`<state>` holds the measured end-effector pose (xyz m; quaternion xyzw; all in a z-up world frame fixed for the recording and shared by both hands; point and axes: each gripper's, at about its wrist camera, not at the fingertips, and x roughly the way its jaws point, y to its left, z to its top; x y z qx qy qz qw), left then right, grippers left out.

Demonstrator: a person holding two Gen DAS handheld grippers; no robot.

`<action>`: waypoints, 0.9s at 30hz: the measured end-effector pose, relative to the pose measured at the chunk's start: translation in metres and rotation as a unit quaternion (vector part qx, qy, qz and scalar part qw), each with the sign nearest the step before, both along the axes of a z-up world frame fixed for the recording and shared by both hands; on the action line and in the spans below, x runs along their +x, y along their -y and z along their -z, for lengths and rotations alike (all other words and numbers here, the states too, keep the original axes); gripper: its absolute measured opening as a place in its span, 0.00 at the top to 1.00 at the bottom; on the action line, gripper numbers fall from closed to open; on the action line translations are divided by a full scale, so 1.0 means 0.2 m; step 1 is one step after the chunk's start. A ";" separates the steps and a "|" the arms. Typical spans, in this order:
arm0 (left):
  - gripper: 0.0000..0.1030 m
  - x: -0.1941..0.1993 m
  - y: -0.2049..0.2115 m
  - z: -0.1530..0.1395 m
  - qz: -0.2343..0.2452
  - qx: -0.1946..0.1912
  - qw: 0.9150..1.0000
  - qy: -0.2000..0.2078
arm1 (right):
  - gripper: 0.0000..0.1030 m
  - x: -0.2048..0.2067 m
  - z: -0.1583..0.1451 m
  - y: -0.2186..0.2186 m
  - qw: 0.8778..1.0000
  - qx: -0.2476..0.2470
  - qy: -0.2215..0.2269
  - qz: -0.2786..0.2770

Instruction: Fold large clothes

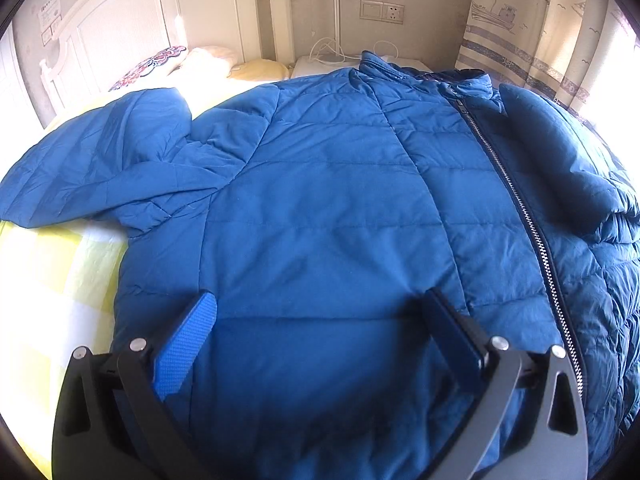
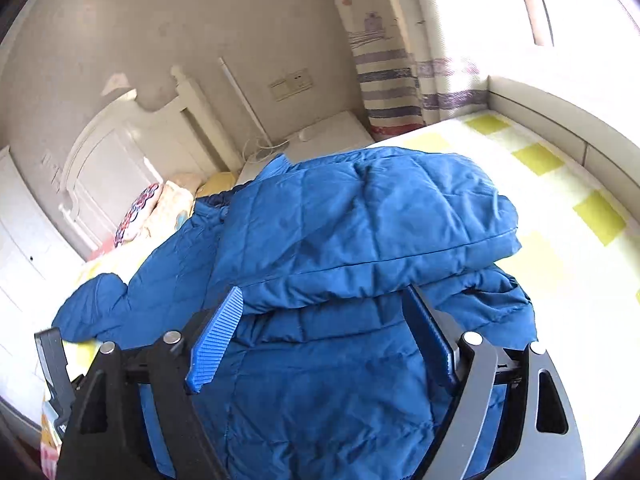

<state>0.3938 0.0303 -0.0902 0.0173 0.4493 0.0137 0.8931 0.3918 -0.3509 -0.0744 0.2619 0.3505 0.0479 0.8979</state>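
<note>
Folding is only partly underway: the blue jacket point(image 1: 328, 200) is lying front-up across the bed point(image 1: 52, 280), filling the middle of both views, with its collar toward the headboard point(image 1: 120, 28) at the upper left. In the right wrist view, one sleeve point(image 2: 372, 224) is already lying across the body in the centre of the frame, while the other sleeve point(image 1: 92, 168) is sprawling out at the left of the left wrist view.

You are holding the left gripper point(image 1: 320, 320) over the lower chest panel with its jaws spread wide and nothing between them. The right gripper point(image 2: 324, 320) is hovering just below the folded sleeve, jaws equally wide and gripping nothing.

To my eye, the spread sleeve is the next piece to bring in. Reach for it near the cuff, close only on the sleeve's own layers, and carry it low across the zipper point(image 1: 520, 208) so the padding is not ballooning. Puffy fabric is likely to spring back, so consider pressing the first sleeve down with the right gripper while you are moving.
</note>
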 end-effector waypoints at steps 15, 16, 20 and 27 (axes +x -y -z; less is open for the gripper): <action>0.02 0.00 0.00 0.00 0.000 0.000 1.000 0.000 | 0.68 0.18 -0.27 -0.89 0.940 -0.240 0.069 -0.233; 0.02 0.00 0.00 0.00 0.000 0.000 1.000 0.001 | 0.62 0.17 -0.23 -0.97 0.931 -0.251 0.060 -0.258; 0.02 0.00 -0.01 0.00 0.000 -0.006 1.000 0.002 | 0.32 0.11 -0.13 -0.85 0.952 -0.203 0.037 -0.226; 0.02 0.00 0.00 0.00 -0.002 0.002 1.000 0.003 | 0.31 -0.15 -0.05 -0.19 0.993 -0.108 0.020 -0.047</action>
